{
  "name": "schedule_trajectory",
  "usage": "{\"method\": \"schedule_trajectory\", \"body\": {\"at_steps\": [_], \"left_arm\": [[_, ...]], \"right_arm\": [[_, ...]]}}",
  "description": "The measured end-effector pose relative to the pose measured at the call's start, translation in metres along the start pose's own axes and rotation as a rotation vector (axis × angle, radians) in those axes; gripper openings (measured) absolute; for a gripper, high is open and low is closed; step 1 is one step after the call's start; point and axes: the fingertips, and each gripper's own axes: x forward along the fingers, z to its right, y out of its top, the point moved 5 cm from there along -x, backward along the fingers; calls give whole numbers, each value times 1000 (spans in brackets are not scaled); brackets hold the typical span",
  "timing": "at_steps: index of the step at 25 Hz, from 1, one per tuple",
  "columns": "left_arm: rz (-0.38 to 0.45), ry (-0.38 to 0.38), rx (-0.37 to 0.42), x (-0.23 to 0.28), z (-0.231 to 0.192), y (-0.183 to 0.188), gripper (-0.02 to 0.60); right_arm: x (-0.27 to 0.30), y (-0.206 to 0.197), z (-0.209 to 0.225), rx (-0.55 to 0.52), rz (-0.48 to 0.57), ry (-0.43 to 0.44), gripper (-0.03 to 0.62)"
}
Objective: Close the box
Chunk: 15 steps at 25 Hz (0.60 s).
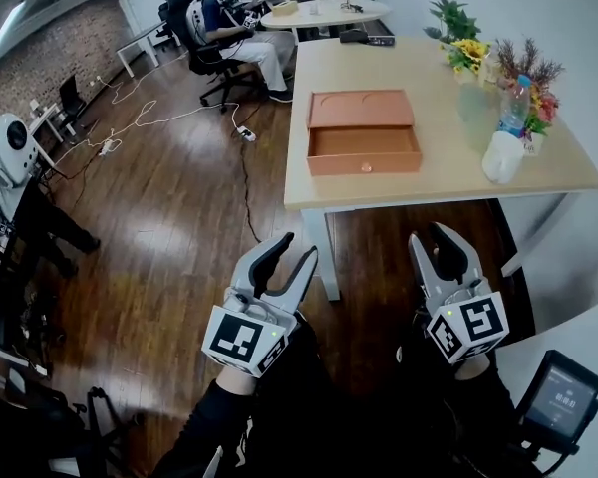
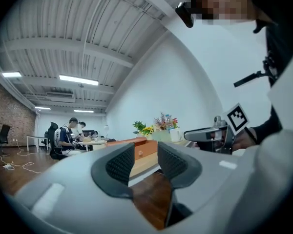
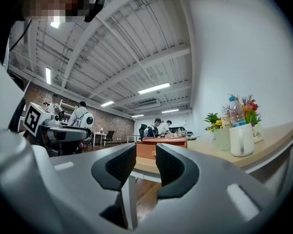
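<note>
Barely started: box open, both grippers empty and short of the table

Found orange box (image 1: pixel 364 132) near the front edge of the light wood table (image 1: pixel 439 88), its drawer tray (image 1: pixel 364 142) slid out toward the wearer, with a small knob (image 1: pixel 366 167) on the front panel. Could not tell how far the tray travels.

Logged left gripper (image 1: pixel 297 249) and right gripper (image 1: pixel 439 242) low over the wood floor, both well apart from the table and the box. Read both sets of jaws as closed, pads drawn together with only a slit between, nothing held. Saw the box only far off through that slit in both gripper views.

Judged the step as approach, no contact yet. Called for bringing one closed gripper level with the front panel, meeting it square beside the knob, then pushing straight back along the tray's line. Advised bracing the box top with the other gripper, since a light box looked likely to slide on the table rather than close. Advised a centred push too, as an off-centre one could skew the tray and jam it.

Noted white mug (image 1: pixel 503 157), water bottle (image 1: pixel 515 103) and flowers (image 1: pixel 463 48) to the right of the box, apart from the push path.
</note>
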Motion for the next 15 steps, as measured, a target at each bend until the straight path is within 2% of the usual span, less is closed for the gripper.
{"method": "schedule_trajectory", "body": {"at_steps": [5,8,11,15], "left_arm": [[5,-3,27,47,-40,-1,130],[-31,-11,66,74,-63,-7,135],[-132,-40,106,105,-90,-22,163],[-334,-184,101,144,-118,-50,240]], "right_arm": [[40,3,20,-22,0,-7,118],[63,5,31,-82,-30,2,120],[88,0,58,-202,-128,63,124],[123,-9,104,-350,-367,144,180]]}}
